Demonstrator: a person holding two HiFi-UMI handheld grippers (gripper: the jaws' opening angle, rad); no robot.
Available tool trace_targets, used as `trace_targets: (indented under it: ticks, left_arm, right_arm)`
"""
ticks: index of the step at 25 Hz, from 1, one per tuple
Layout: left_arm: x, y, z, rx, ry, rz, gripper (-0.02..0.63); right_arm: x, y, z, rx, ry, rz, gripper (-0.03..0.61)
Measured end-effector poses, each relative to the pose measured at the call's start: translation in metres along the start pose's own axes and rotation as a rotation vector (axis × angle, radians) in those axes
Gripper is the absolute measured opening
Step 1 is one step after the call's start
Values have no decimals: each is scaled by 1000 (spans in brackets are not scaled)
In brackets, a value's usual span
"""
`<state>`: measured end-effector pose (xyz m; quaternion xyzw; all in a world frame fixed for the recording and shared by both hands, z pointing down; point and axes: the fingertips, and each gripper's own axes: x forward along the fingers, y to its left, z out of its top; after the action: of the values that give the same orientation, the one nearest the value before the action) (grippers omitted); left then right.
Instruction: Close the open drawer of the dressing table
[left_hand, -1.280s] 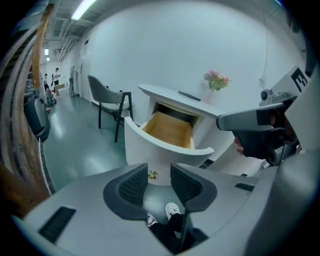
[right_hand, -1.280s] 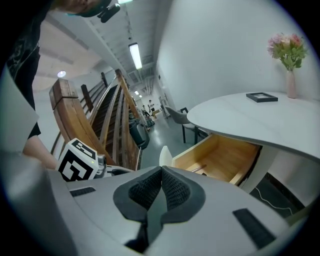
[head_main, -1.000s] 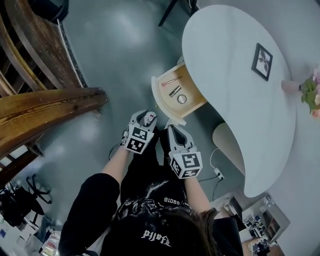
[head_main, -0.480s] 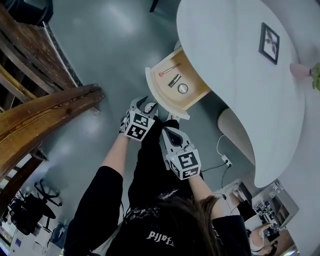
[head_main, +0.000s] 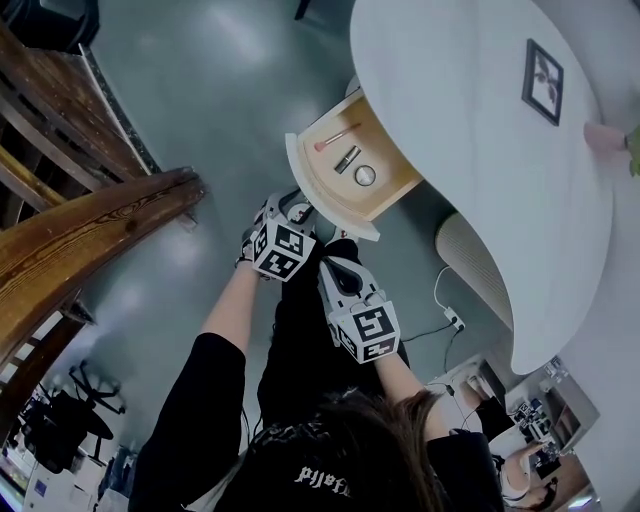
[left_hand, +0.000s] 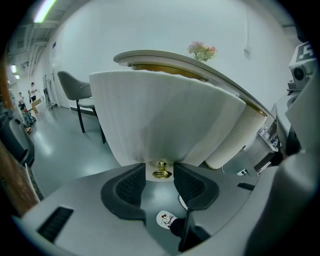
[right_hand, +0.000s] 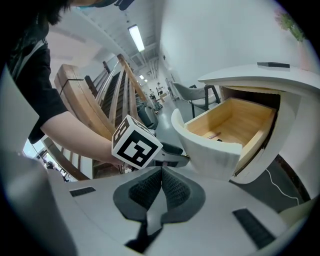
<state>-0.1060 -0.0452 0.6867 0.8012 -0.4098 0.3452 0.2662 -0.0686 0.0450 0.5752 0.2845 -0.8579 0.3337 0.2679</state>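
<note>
The white dressing table (head_main: 470, 150) has its wooden drawer (head_main: 385, 205) pulled out, with a brush, a dark tube and a round piece inside. The curved, ribbed white drawer front (left_hand: 160, 115) fills the left gripper view. My left gripper (left_hand: 159, 168) sits right at it, with the small gold knob (left_hand: 161, 171) between its jaws. Those jaws are closing, and the pads stand just apart from the knob. In the head view the left gripper (head_main: 293, 212) touches the front's lower edge. My right gripper (right_hand: 161, 171) is shut on nothing, just short of the drawer front (right_hand: 212, 150) and beside the left one.
A heavy wooden stair rail (head_main: 90, 230) runs along the left. The table's ribbed pedestal (head_main: 465, 255) stands right of the drawer, with a power strip and cable (head_main: 452, 322) on the floor. A picture frame (head_main: 543, 82) lies on the tabletop. A grey chair (left_hand: 75, 90) stands further back.
Both grippers have dropped and come closer to the drawer front. The left gripper has reached it and now has the knob between its jaws.
</note>
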Motion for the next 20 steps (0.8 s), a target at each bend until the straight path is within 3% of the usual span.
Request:
trace_targets:
  ticks: [2,4,20]
  left_arm:
    - [2,-1,0,19,6,-12,178]
    - [3,-4,0,46,12,-22,119]
    - [13,-2,12,31,25,-46,117]
  right_arm:
    - [-2,-4,-2,5,3,-12,26]
    - [-4,-8,-2,10,5,-20,26]
    - [2,-17,1,54,-4,-28,26]
